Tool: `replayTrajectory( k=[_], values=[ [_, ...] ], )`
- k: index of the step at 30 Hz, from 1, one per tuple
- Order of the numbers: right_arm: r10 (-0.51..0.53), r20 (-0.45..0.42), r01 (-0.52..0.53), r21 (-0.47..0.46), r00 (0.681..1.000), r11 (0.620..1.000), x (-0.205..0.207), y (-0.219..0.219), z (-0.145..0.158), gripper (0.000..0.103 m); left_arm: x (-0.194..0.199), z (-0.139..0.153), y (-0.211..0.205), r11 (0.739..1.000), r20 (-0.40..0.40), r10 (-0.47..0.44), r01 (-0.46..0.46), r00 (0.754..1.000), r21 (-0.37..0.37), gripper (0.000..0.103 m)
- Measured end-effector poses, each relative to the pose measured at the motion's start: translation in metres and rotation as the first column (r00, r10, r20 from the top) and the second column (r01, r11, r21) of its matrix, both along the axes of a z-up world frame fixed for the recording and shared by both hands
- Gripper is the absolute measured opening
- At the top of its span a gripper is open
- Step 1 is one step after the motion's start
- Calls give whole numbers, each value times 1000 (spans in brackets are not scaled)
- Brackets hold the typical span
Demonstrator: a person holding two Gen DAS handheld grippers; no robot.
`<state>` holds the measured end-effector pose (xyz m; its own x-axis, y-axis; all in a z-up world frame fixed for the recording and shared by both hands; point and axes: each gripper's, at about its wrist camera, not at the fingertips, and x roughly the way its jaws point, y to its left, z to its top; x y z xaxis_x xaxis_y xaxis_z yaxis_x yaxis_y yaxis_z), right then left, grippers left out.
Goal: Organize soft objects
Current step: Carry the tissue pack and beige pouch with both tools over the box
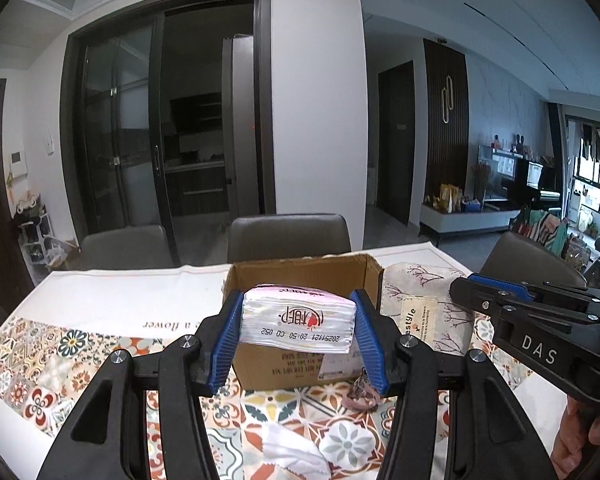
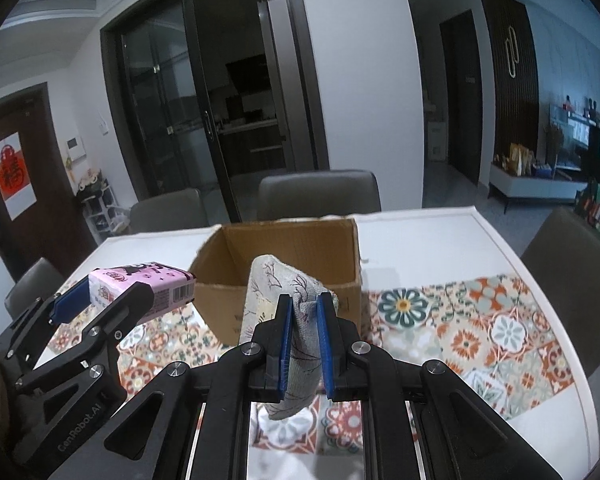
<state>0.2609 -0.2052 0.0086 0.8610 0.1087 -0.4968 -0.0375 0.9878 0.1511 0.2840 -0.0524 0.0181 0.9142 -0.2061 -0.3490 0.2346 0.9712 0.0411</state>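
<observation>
Holding two soft things off the table at once, you are working just in front of the cardboard box (image 1: pixel 304 280). Starting on the left, your left gripper (image 1: pixel 298 336) is pinching a tissue pack (image 1: pixel 298 318) between its blue pads (image 1: pixel 224 340), one pad pressing on each short end. The pack is sitting level, its printed face toward the camera, with the box's open top right behind it. From the right wrist view the same tissue pack (image 2: pixel 140 290) is showing its pink wrapper and barcode, raised above the patterned tablecloth (image 2: pixel 480 320) and just left of the box (image 2: pixel 284 264).

Moving to the middle, the box is standing open and upright on the table; you cannot tell from either view whether anything is lying inside. On the cloth near the left gripper's base a white cloth (image 1: pixel 292 452) and a small pink scrap (image 1: pixel 360 394) are lying loose.

Further right, your right gripper (image 2: pixel 305 344) is squeezing a folded fabric pouch (image 2: pixel 284 300) with a twig print, its pads nearly together on the cloth. The pouch is hanging upright in front of the box's near wall. In the left wrist view that pouch (image 1: pixel 428 308) is sitting just right of the box.
</observation>
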Motion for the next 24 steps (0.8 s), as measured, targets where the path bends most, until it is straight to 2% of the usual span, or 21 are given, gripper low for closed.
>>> replayTrajectory(
  k=[11,24],
  values=[
    [5,82,-4,-11,997,1000,17,3,25,14,21,17,9,1000,53,1,-1,999,-8,53],
    [15,139,-12,-19,990,1000,43,8,40,14,50,25,13,1000,83,0,0,997,-6,53]
  ],
)
